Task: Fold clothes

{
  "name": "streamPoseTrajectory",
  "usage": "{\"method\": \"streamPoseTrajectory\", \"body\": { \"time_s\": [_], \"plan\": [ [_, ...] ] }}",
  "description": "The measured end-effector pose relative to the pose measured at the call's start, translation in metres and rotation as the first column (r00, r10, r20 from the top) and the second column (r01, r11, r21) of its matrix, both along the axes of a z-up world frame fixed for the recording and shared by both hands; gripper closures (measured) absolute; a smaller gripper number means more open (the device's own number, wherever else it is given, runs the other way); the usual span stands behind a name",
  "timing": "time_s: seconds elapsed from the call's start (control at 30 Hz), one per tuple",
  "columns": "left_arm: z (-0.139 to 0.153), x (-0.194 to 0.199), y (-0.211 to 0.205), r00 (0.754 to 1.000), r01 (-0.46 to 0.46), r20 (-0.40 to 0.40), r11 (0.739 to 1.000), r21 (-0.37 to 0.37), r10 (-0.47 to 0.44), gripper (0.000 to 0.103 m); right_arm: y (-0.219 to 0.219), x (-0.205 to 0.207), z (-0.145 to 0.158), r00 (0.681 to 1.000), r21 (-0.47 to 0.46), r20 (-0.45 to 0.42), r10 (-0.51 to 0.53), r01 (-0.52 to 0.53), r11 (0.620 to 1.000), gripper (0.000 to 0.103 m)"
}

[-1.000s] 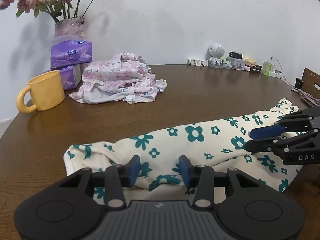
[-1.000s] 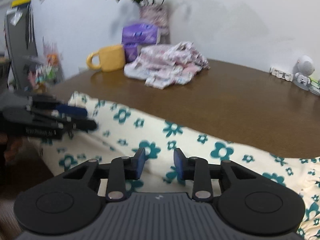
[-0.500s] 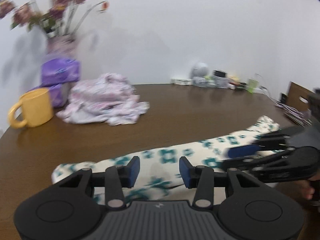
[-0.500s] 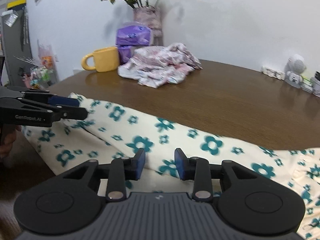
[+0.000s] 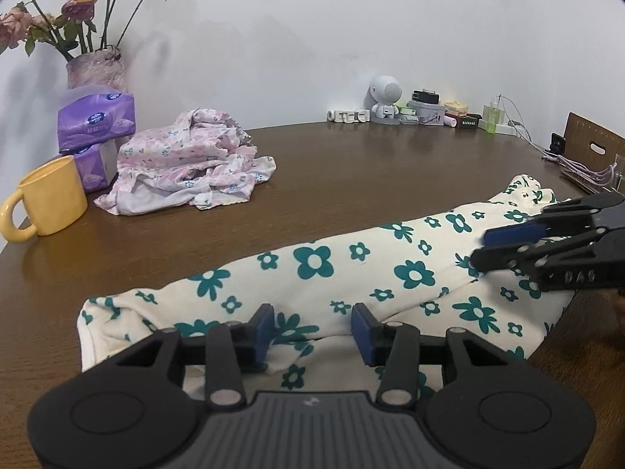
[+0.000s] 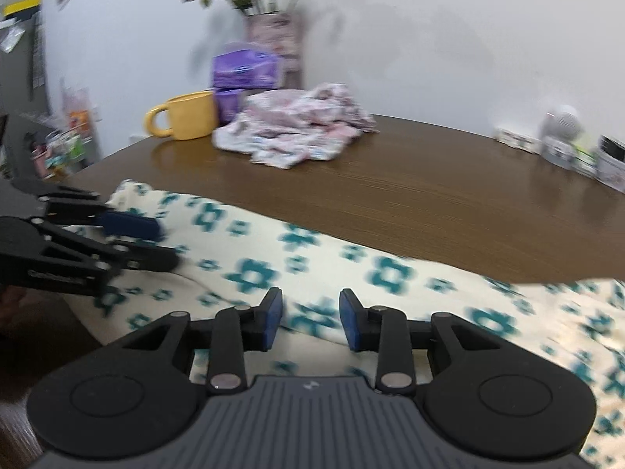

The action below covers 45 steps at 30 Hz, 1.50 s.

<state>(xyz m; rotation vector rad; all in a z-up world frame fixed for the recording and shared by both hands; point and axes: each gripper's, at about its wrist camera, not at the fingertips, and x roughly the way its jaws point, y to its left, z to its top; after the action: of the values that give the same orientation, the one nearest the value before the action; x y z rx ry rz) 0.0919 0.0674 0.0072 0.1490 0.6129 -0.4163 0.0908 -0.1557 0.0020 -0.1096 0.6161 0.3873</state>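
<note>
A cream garment with teal flowers lies folded lengthwise along the near edge of the brown table; it also shows in the right wrist view. My left gripper is open and empty, just above the garment's left part. My right gripper is open and empty over the garment's middle. The right gripper also shows from the side in the left wrist view, above the garment's right end. The left gripper shows at the left of the right wrist view.
A crumpled pink floral garment lies at the back left. Beside it stand a yellow mug, purple tissue packs and a vase of flowers. Small gadgets and a white toy robot line the back wall. Cables lie at the far right.
Both grippers have stayed open over the flowered garment. The left wrist view swung up and back down. The right gripper has shifted sideways; its view is blurred now.
</note>
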Motion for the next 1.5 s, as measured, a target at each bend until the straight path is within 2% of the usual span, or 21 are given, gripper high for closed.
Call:
{"method": "streamPoseTrajectory", "body": {
  "time_s": [0.17, 0.23, 0.4, 0.6, 0.67, 0.77, 0.9, 0.97, 1.07, 1.17, 1.4, 1.5],
  "plan": [
    [0.001, 0.0, 0.001, 1.0, -0.005, -0.004, 1.0, -0.007, 0.005, 0.059, -0.027, -0.006, 0.0, 0.997, -0.014, 0.014, -0.08, 0.08, 0.997, 0.072],
    [0.001, 0.0, 0.001, 1.0, -0.008, -0.006, 1.0, -0.01, 0.008, 0.058, -0.034, -0.008, 0.0, 0.995, -0.015, 0.016, -0.094, 0.094, 0.995, 0.09],
    [0.0, 0.001, 0.003, 1.0, -0.013, -0.01, 1.0, -0.014, 0.012, 0.057, -0.053, -0.012, -0.001, 0.991, -0.019, 0.023, -0.13, 0.131, 0.991, 0.097],
    [0.005, -0.001, 0.0, 1.0, -0.017, 0.005, 1.0, -0.02, 0.017, 0.059, -0.053, -0.014, 0.0, 0.991, -0.019, 0.02, -0.129, 0.13, 0.991, 0.097],
    [0.014, -0.004, -0.006, 0.999, 0.014, 0.033, 0.999, -0.035, -0.012, 0.06, -0.051, -0.014, 0.0, 0.992, -0.017, 0.018, -0.126, 0.126, 0.992, 0.096],
    [0.026, -0.006, -0.022, 0.995, 0.069, 0.07, 0.997, -0.04, -0.066, 0.06, -0.039, -0.013, 0.007, 0.997, 0.036, 0.025, -0.073, 0.072, 0.997, 0.096],
    [0.014, 0.005, -0.05, 0.995, 0.089, 0.028, 0.995, 0.041, -0.091, 0.062, -0.006, -0.005, 0.012, 0.998, 0.033, 0.045, 0.035, -0.037, 0.999, 0.096],
    [0.003, 0.007, -0.056, 0.996, 0.085, 0.016, 0.993, 0.078, -0.087, 0.064, 0.009, 0.003, 0.009, 0.997, 0.021, 0.026, 0.069, -0.07, 0.997, 0.095],
    [0.002, 0.006, -0.049, 0.997, 0.074, 0.004, 0.996, 0.048, -0.074, 0.064, 0.021, 0.007, 0.001, 0.995, -0.001, -0.009, 0.094, -0.094, 0.996, 0.095],
    [0.0, 0.006, -0.035, 0.998, 0.053, -0.014, 0.999, 0.007, -0.053, 0.064, 0.018, 0.004, 0.0, 0.997, -0.002, -0.003, 0.081, -0.081, 0.997, 0.093],
    [0.002, -0.002, -0.016, 1.0, -0.005, -0.01, 1.0, 0.001, 0.005, 0.064, -0.011, 0.0, -0.002, 1.0, 0.006, -0.007, -0.01, 0.01, 1.0, 0.087],
    [0.002, -0.003, -0.002, 0.999, -0.039, -0.025, 0.999, -0.022, 0.039, 0.067, -0.022, -0.001, -0.003, 0.999, 0.002, -0.01, -0.047, 0.047, 0.999, 0.078]
  ]
}}
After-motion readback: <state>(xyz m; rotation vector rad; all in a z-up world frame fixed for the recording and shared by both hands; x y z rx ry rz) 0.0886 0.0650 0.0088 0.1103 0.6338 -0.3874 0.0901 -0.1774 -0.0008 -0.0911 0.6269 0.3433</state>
